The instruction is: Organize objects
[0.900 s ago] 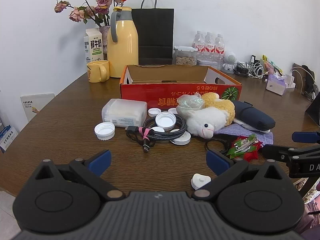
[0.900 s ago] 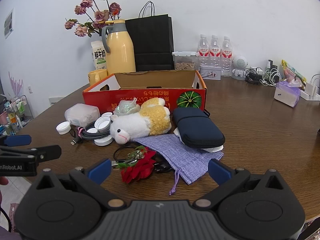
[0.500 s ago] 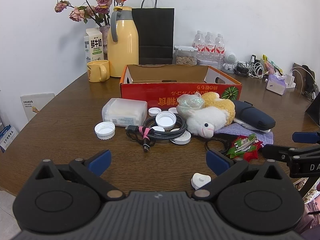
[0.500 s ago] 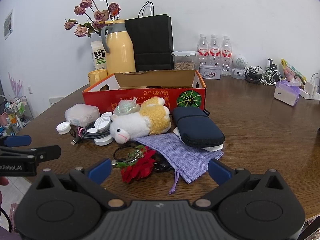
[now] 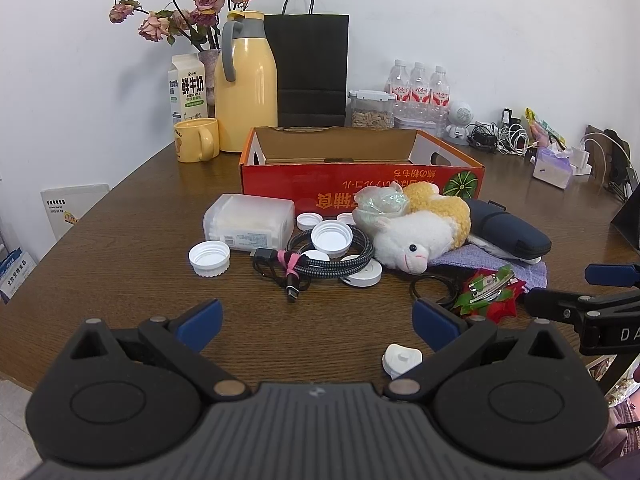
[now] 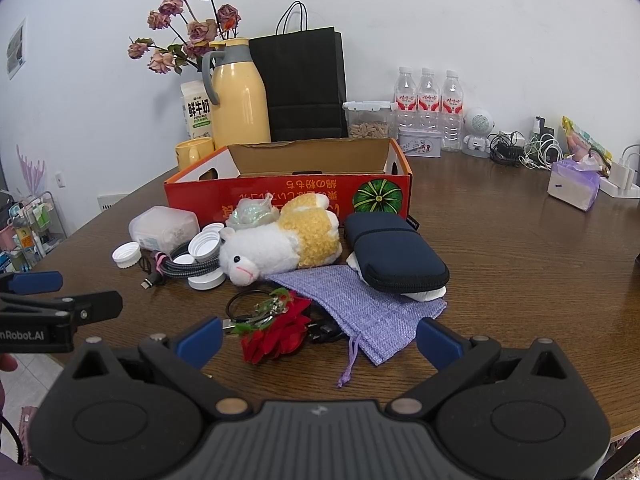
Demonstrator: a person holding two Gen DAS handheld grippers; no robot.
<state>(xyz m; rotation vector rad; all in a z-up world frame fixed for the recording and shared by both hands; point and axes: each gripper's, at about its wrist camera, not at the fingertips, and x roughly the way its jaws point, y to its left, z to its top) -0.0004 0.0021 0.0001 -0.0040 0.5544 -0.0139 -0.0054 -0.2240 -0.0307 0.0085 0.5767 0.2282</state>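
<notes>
An open red cardboard box (image 5: 360, 184) stands mid-table, also in the right wrist view (image 6: 288, 192). In front of it lie a plush sheep (image 5: 420, 236) (image 6: 280, 244), a coiled cable (image 5: 320, 260), several white caps (image 5: 210, 258), a clear plastic box (image 5: 248, 222), a navy case (image 6: 394, 252), a purple pouch (image 6: 360, 308) and a red flower clip (image 6: 280, 332). My left gripper (image 5: 316, 316) is open and empty near the front edge. My right gripper (image 6: 318, 338) is open and empty, just before the flower clip and pouch.
At the back stand a yellow thermos (image 5: 246, 84), a yellow mug (image 5: 196, 140), a milk carton (image 5: 188, 88), a black paper bag (image 5: 310, 68), water bottles (image 6: 428, 100) and a tissue pack (image 6: 574, 184). A small white piece (image 5: 400, 358) lies by my left gripper.
</notes>
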